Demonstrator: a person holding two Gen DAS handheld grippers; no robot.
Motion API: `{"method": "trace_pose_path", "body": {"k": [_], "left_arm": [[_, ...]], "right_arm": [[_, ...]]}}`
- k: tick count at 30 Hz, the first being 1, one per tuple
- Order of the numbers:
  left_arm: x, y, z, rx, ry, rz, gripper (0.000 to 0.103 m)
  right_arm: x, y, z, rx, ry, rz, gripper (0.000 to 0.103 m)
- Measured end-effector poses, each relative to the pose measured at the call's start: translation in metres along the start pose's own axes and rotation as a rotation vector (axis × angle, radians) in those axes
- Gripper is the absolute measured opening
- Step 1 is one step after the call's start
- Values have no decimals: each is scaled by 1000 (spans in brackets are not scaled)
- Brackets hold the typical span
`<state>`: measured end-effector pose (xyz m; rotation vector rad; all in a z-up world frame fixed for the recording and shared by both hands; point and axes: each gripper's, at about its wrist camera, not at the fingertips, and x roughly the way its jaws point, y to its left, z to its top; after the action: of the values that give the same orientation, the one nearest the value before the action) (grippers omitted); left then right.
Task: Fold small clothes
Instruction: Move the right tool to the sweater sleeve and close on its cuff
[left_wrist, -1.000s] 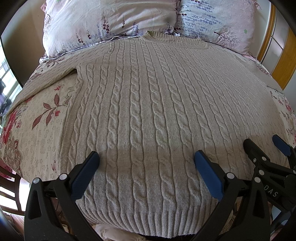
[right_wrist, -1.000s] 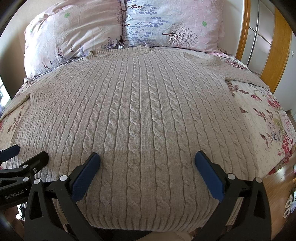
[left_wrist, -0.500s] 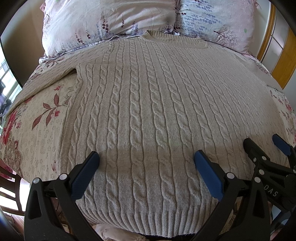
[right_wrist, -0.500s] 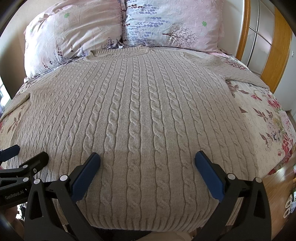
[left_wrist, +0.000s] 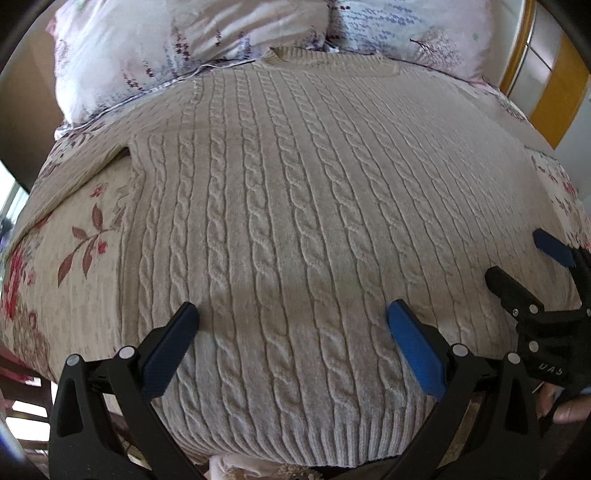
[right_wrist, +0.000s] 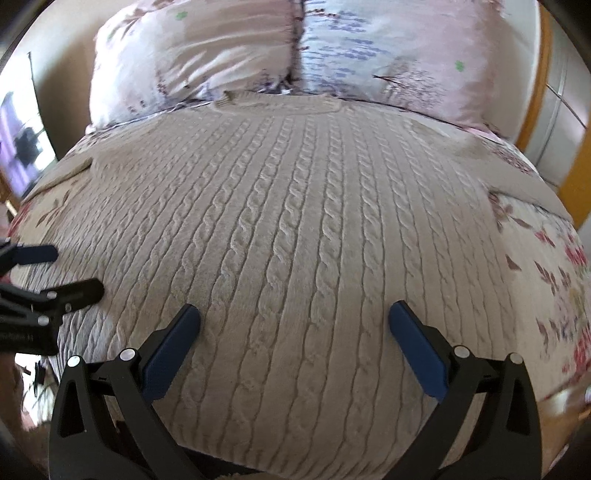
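A beige cable-knit sweater (left_wrist: 295, 192) lies flat on the bed, collar toward the pillows and ribbed hem nearest me; it also shows in the right wrist view (right_wrist: 295, 221). My left gripper (left_wrist: 291, 317) is open and empty, hovering over the hem's left half. My right gripper (right_wrist: 293, 317) is open and empty over the hem's right half. Each gripper shows in the other's view: the right gripper (left_wrist: 517, 258) at the right edge, the left gripper (right_wrist: 70, 269) at the left edge. The sleeves spread out to both sides.
The bed has a floral cover (left_wrist: 74, 236). Two floral pillows (right_wrist: 192, 59) (right_wrist: 399, 55) lean at the headboard. A wooden-framed door (left_wrist: 554, 85) stands at the right. The bed's near edge lies just below the hem.
Both grippers have moved forward and lower over the sweater; the views are blurred by motion. Both jaws stay open. The sweater has not moved.
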<state>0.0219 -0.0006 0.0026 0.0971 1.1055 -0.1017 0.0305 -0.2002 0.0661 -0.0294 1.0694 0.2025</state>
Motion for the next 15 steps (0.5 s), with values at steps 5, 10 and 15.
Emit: {"method": "trace_pose_path", "body": {"k": [5,10,15], "left_arm": [[-5,11,16,16,-69,18,101],[-21,29,44,23,-201,23,101],[-23,45,72,11,-249,-92,101]], "right_arm": [[-4,-40,29,125,-14,63,102],[-15,-135,69,397,-100,2,93],[-5,-246,84,722,-107,-59,72]]}}
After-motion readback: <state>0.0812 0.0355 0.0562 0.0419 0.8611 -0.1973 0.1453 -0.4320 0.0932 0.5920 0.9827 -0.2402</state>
